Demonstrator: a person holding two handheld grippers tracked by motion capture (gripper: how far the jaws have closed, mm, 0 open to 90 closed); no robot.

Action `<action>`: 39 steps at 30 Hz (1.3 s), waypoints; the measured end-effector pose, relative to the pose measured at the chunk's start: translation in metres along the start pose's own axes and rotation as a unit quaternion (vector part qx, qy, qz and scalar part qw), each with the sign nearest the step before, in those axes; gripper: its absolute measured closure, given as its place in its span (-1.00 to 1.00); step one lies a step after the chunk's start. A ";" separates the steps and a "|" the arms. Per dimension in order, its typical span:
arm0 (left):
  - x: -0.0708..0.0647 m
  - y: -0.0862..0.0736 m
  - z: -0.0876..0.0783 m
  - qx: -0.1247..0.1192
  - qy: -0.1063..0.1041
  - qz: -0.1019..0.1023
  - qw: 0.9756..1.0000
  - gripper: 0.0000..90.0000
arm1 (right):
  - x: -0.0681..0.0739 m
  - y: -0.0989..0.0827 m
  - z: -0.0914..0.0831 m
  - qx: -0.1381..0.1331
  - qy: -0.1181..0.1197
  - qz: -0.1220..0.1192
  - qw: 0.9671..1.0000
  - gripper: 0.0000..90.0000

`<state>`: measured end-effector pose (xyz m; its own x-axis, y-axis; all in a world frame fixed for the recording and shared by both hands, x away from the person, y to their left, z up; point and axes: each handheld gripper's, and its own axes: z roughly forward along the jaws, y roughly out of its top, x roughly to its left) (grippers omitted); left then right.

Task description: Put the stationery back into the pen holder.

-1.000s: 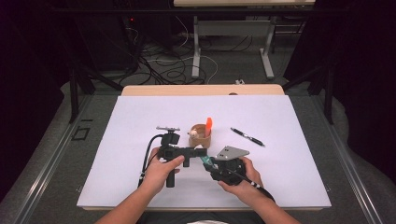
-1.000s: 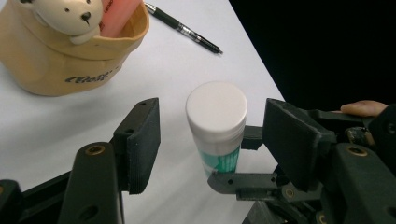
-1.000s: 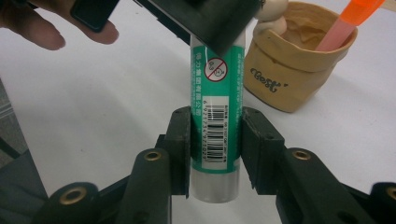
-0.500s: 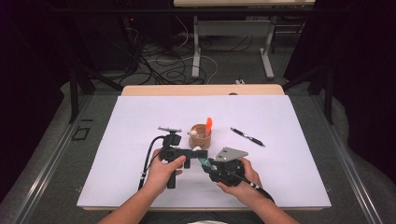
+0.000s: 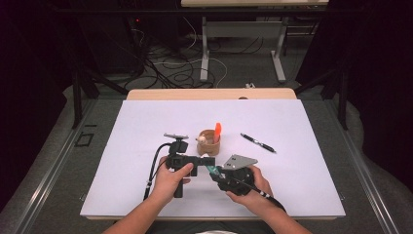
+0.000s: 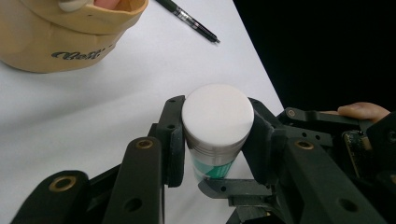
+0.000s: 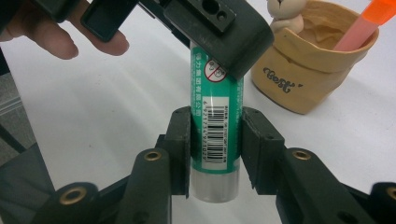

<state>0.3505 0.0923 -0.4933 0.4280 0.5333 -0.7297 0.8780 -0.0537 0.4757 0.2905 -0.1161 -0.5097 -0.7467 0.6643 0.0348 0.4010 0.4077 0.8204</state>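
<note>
On the table (image 5: pixel 146 126), the cup (image 5: pixel 208 144) stands near the middle, a marker (image 5: pixel 217 130) upright in it. A pen (image 5: pixel 258 143) lies to its right, well apart. Nearer than the cup, the left gripper (image 5: pixel 207 162) and right gripper (image 5: pixel 217 171) meet on a glue stick (image 5: pixel 211 169) between them, the left one on its cap (image 6: pixel 217 116).

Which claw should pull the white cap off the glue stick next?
Left, probably. The left claw has just closed on the white cap, while the right claw clamps the glue stick by its green body, anchoring it.
</note>
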 end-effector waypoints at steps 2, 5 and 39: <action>0.001 0.000 0.000 0.000 -0.001 -0.002 1.000 0.42 | 0.000 0.000 0.000 -0.001 0.000 -0.001 1.000 0.46; 0.002 0.000 0.000 0.001 -0.004 -0.002 1.000 0.43 | -0.001 0.000 0.001 0.000 0.001 -0.005 1.000 0.46; -0.022 0.040 -0.017 -0.044 0.097 0.114 0.988 0.43 | -0.022 -0.009 -0.001 -0.003 -0.009 0.011 1.000 -0.03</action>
<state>0.3727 0.0929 -0.4494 0.5552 0.6684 -0.4950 0.7384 -0.1223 0.6632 0.3032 -0.1351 -0.5174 -0.7279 0.6844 0.0413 0.4134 0.3900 0.8228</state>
